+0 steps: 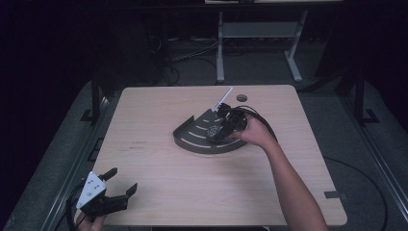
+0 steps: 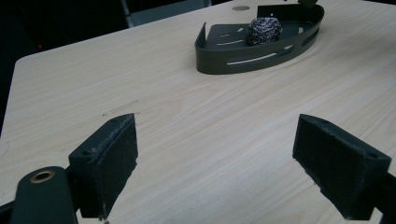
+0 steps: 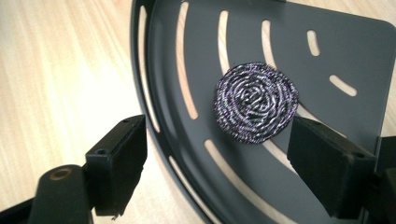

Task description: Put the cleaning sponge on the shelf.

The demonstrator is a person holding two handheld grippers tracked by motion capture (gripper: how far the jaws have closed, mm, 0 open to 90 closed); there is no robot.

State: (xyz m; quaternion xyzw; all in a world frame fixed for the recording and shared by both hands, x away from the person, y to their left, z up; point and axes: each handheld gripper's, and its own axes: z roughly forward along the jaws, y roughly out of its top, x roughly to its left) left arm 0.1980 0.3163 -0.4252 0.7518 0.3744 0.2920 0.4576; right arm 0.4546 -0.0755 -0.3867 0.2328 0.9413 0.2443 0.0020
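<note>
A dark, quarter-round slotted tray (image 1: pixel 192 143) lies on the wooden table right of centre. A steel-wool scrubber (image 1: pixel 212 130) rests inside it. My right gripper (image 1: pixel 220 129) hovers over the tray, tilted down toward the scrubber. In the right gripper view, the right gripper (image 3: pixel 217 149) is open. The scrubber (image 3: pixel 256 101) lies on the tray floor (image 3: pixel 355 51) just beyond the pads, untouched. My left gripper (image 1: pixel 121 180) stays at the table's near left corner, open with nothing in it. In the left gripper view the left gripper (image 2: pixel 215 149) faces the tray (image 2: pixel 243 63) and scrubber (image 2: pixel 264 30) from far off.
A round cable hole (image 1: pixel 241 98) sits in the tabletop behind the tray. A thin white stick (image 1: pixel 223 97) slants up at the tray's far side. Bare wood spreads between the two grippers. Another desk's legs (image 1: pixel 220 53) and cables stand on the dark floor beyond.
</note>
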